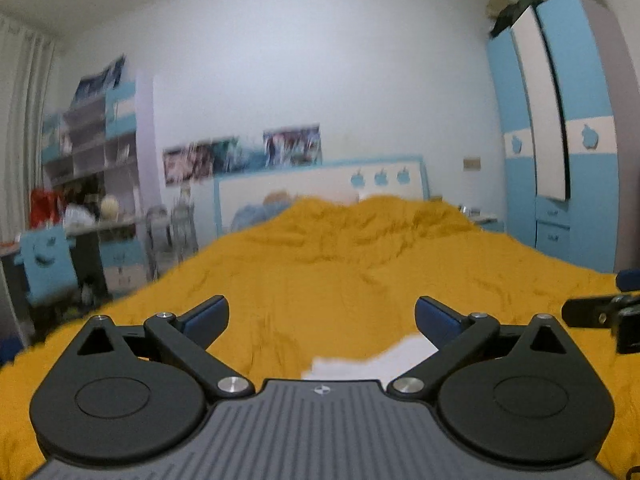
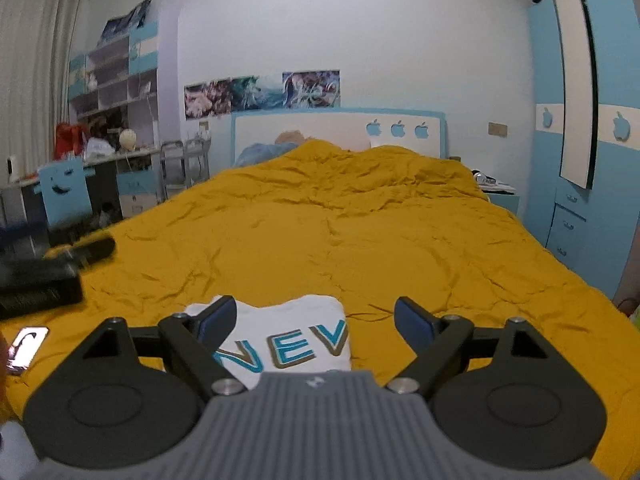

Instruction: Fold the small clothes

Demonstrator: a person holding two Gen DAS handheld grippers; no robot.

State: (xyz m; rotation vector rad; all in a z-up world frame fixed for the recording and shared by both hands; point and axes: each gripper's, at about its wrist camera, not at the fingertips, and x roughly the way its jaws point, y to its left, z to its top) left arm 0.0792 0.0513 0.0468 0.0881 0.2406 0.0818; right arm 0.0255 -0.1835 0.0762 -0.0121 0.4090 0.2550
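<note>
Both grippers, left [image 1: 322,320] and right [image 2: 314,320], hang spread and empty above folded white T-shirt [image 2: 288,336] on yellow duvet [image 2: 360,240]; fabric looks light, limp: pinch edges.

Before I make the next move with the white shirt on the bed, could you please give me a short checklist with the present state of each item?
1. Left gripper empty: ok, jaws wide apart with only bedding between them.
2. Right gripper empty: ok, jaws wide apart, pads off the cloth.
3. White shirt lying folded on the yellow bedspread: ok, a compact shape, printed letters facing up.
4. Shirt edges neat all round: cannot tell, the near edge is hidden behind the gripper body.
5. Phone clear of the shirt: ok, it lies apart, toward the left edge of the right wrist view.
6. Another garment waiting to be folded: cannot tell, none shows in either view.
</note>
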